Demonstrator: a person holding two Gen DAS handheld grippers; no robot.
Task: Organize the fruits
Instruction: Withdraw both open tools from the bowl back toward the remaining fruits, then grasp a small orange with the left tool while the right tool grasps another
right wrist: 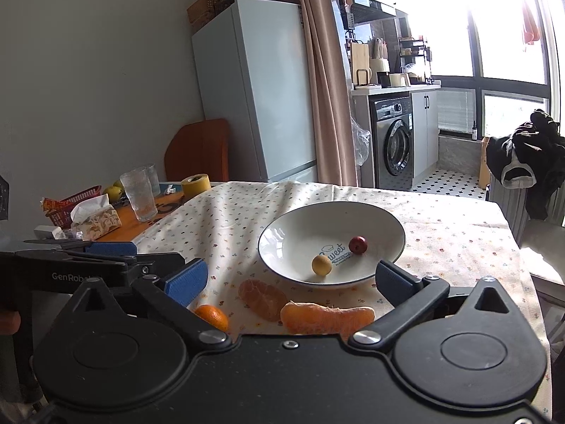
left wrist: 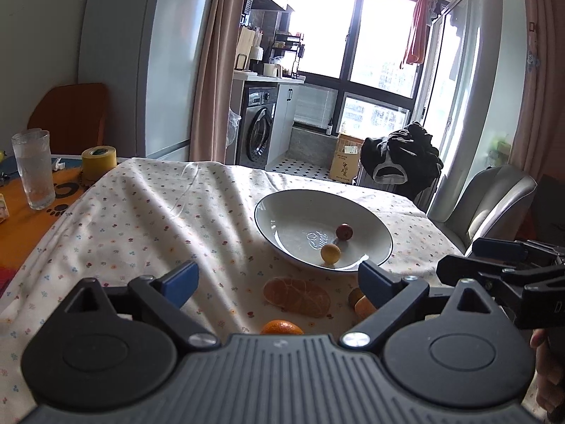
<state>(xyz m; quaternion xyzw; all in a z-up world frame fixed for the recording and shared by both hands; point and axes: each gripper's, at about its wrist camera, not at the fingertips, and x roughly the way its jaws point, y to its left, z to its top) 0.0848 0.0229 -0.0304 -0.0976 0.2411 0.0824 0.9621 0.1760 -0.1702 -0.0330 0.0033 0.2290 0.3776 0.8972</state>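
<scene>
A white bowl (left wrist: 300, 212) (right wrist: 317, 222) sits on the flowered tablecloth and holds a small red fruit (left wrist: 344, 231) (right wrist: 357, 245) and a small yellow fruit (left wrist: 330, 253) (right wrist: 321, 265). In front of the bowl lie a peeled mandarin (left wrist: 296, 296) (right wrist: 262, 298), a whole small orange (left wrist: 281, 327) (right wrist: 212, 316) and an elongated orange piece (right wrist: 326, 316), peel or fruit I cannot tell. My left gripper (left wrist: 277, 279) (right wrist: 116, 249) hangs open above the peeled mandarin. My right gripper (right wrist: 289, 281) (left wrist: 455, 268) is open over the elongated piece. Neither holds anything.
At the left stand a ribbed glass (left wrist: 33, 169) (right wrist: 138, 192), a yellow tape roll (left wrist: 99, 162) (right wrist: 196, 184), a tissue box (right wrist: 95, 221) and a red basket (right wrist: 81, 194). A grey chair (left wrist: 483, 198) stands at the table's right edge, with dark clothes (left wrist: 402, 155) behind it.
</scene>
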